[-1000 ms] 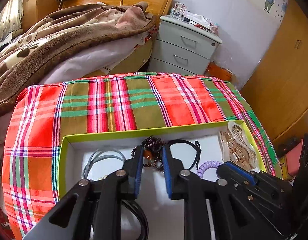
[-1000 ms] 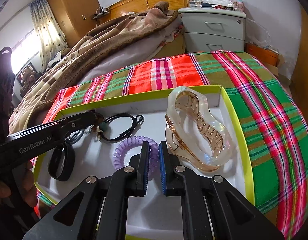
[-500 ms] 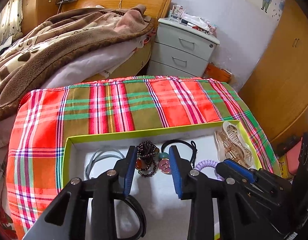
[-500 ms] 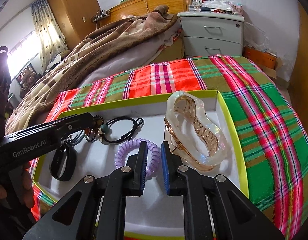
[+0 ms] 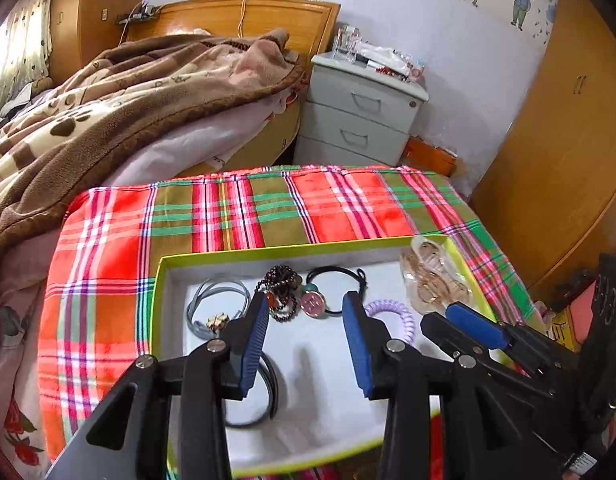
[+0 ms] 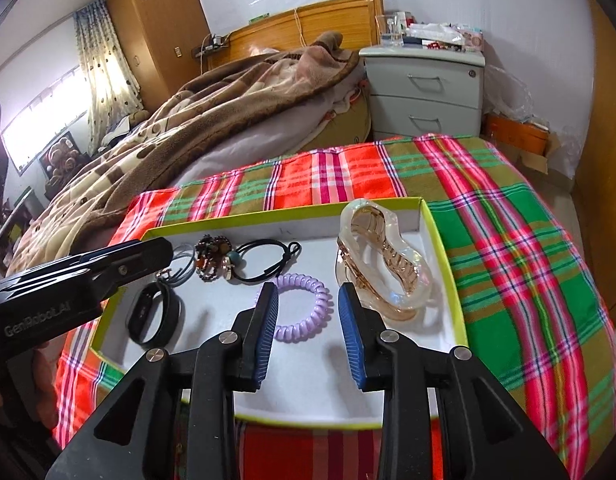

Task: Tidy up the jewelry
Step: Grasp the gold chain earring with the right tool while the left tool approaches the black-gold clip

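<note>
Only readable text: "GenRobot.AI", white lettering along the black body of the left tool (image 6: pixel 120 264), seen in right wrist view. Nothing else legible in either view.

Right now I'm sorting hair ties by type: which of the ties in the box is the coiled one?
The lilac spiral tie, lying between the right gripper fingers' line; the black tie behind it is smooth cord with a charm.

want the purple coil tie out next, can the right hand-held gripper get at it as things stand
Probably yes: the right hand-held gripper is open, and the purple coil tie lies free just ahead, apart from the hair claw.
</note>
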{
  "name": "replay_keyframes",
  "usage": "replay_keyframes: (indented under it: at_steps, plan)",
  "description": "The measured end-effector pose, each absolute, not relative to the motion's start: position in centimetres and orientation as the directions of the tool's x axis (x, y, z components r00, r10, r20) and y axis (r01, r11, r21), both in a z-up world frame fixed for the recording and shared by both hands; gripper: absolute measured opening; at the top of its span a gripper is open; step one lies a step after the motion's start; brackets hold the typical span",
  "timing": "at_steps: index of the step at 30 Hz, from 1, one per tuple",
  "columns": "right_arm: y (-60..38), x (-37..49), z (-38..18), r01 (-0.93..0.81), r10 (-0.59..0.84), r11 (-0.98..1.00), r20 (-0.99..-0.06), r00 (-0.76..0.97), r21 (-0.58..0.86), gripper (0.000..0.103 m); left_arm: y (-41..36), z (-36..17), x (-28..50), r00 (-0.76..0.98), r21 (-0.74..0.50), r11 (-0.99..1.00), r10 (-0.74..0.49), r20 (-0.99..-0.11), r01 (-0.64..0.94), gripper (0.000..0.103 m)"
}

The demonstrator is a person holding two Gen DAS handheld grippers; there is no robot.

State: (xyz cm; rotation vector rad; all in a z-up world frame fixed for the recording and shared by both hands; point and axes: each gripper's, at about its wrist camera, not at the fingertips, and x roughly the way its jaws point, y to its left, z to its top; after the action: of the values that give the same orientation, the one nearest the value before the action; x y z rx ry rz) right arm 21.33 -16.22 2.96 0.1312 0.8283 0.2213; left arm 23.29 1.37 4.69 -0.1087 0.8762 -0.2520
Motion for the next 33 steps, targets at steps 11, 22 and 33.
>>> replay_keyframes:
  at_steps: [11, 22, 33]
  plan:
    - [-17.8, 17.6, 4.9, -0.151, 0.246, 0.969, -0.677, 0.694, 0.197, 0.033, 1.5, 6.2, 18.3, 0.643, -0.185, 0.968, -0.250, -0.723, 0.169, 0.041]
    - [-22.4, 13.5, 5.5, -0.108, 0.222, 0.972, -0.657, 0.720, 0.210, 0.037, 3.3, 5.0, 13.6, 0.643, -0.205, 0.971, -0.233, -0.729, 0.120, 0.041]
    - [-25.0, 10.9, 3.0, -0.154, 0.263, 0.964, -0.697, 0.667, 0.216, 0.037, 4.1, 3.0, 10.8, 0.612, -0.229, 0.967, -0.246, -0.751, 0.108, 0.041]
